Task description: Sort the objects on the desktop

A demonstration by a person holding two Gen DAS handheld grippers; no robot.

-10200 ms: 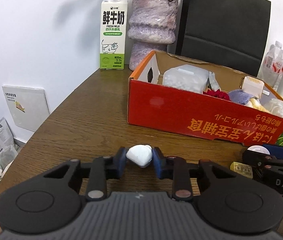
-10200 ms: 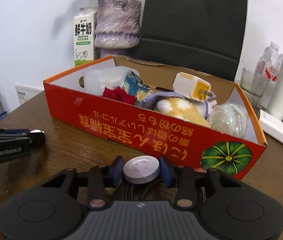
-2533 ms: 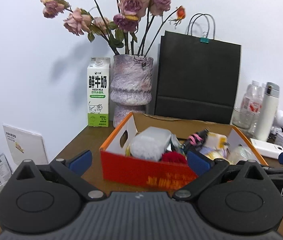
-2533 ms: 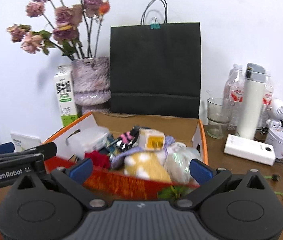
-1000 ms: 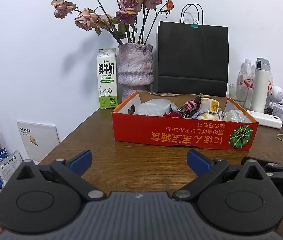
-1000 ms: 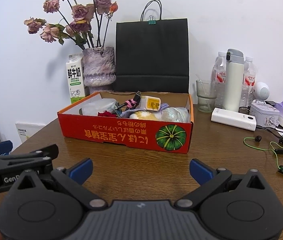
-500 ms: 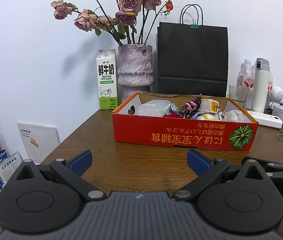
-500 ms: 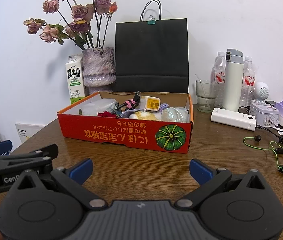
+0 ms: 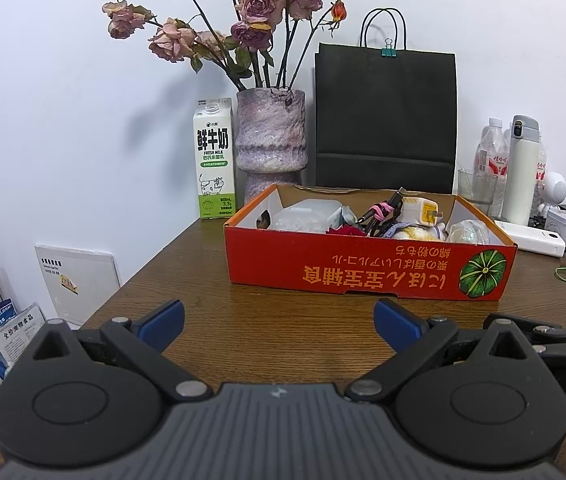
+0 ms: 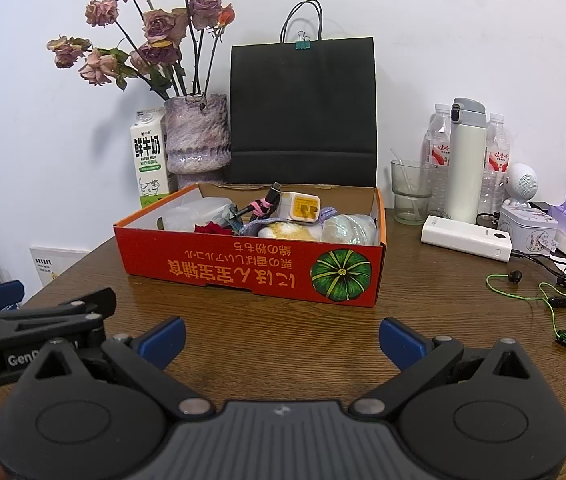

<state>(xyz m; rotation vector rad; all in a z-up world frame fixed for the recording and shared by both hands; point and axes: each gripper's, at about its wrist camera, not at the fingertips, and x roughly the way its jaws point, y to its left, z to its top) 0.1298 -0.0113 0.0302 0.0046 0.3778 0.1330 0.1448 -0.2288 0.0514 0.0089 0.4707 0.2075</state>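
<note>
Honestly, the risk from here looks small: the left gripper (image 9: 279, 320) and right gripper (image 10: 281, 340) are both spread wide and empty above the table (image 10: 283, 316), though reaching for the green earphone cable (image 10: 539, 292) could snag it. Ahead, mid-table, the red box (image 10: 251, 268) sits heaped with oddments.

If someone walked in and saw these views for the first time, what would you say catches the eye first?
The red cardboard box in the middle of the wooden table, crammed with small items such as a white charger, stands out most. Behind it rise the vase of dried roses and a black paper bag against the wall. In the foreground, the left tongs and right tongs are both wide open and empty.
</note>
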